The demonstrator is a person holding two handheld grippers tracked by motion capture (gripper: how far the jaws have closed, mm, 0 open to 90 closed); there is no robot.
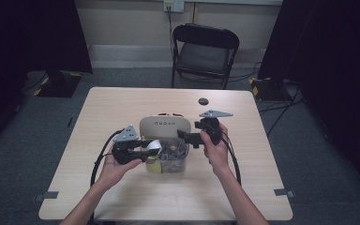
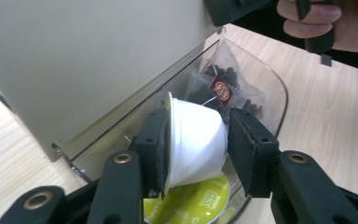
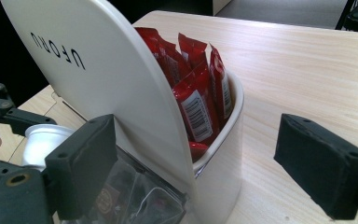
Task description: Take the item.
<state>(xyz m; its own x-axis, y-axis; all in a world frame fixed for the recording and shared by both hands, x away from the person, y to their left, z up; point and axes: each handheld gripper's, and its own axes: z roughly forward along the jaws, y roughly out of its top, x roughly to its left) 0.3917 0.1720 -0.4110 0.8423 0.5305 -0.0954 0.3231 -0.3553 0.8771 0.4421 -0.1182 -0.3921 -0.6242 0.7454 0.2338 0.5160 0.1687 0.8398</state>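
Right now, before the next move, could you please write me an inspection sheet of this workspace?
Surface: light wooden table, a small dark round disc near its far edge.
Job's things: white plastic coffee capsule above the clear plastic tray of the cream organiser box; a green-lidded capsule and pyramid tea bags lie inside.
Clutter: red sachets stand in the rear compartment.
Grippers: left gripper shut on the capsule; right gripper open beside the box.
Cables: black cable from the left gripper; more cables on the floor at the right.
Surroundings: black folding chair, grey carpet, dark curtains.
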